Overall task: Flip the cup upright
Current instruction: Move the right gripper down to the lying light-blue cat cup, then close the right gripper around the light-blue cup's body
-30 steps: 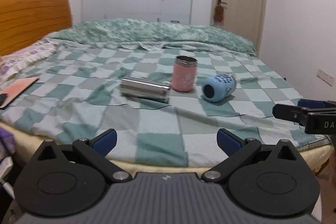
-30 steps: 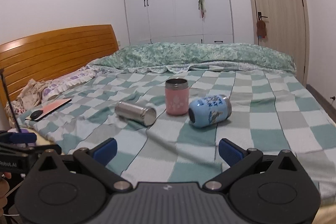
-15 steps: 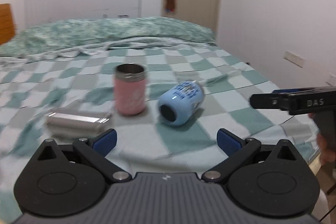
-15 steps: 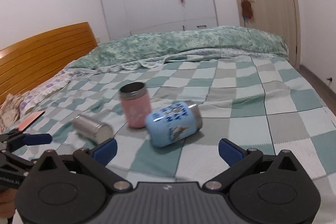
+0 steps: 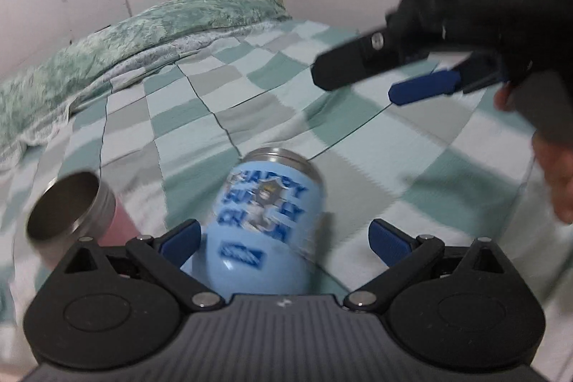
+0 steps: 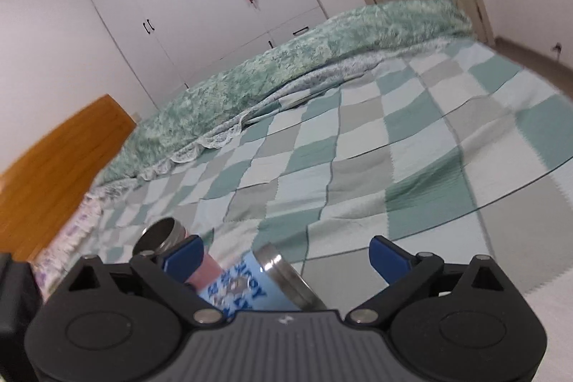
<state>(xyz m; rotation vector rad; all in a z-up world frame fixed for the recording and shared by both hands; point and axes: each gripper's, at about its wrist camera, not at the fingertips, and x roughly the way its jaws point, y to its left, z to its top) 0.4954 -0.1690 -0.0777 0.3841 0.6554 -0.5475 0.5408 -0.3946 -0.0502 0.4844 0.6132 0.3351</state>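
Blue cup (image 5: pixel 265 224) lies on its side on the bed (image 5: pixel 250 95), on the green/grey/white checked cover. Light blue body, dark blue lettering and a cartoon print, text blurred by motion. Steel band (image 5: pixel 277 153) at the far end in left wrist view; the rounded near end points at the camera. Right wrist view shows the same cup (image 6: pixel 243 289) low in frame, partly hidden behind the tool body, steel rim (image 6: pixel 286 278) to the right.

Left tool (image 5: pixel 284 240): wide open, holds nothing. The cup sits between its 2 blue fingers, nearer the left finger (image 5: pixel 181 240); contact there can't be told through the blur. Clear gap to the right one.

Right tool (image 6: pixel 286 255): wide open, holds nothing. The cup is below and between its fingers, no contact seen. In left wrist view it hangs above the bed at upper right (image 5: pixel 412 85), well apart from the cup, with the person's hand (image 5: pixel 551 167) on the grip.

Count:
- 2 cups visible: 1 blue, 1 pink
- 2 tools
- 1 bed, 1 wooden headboard (image 6: pixel 53 174)

Pink cup (image 5: pixel 68 206) stands just left of the blue one, steel mouth open upward, body mostly hidden behind the left finger.
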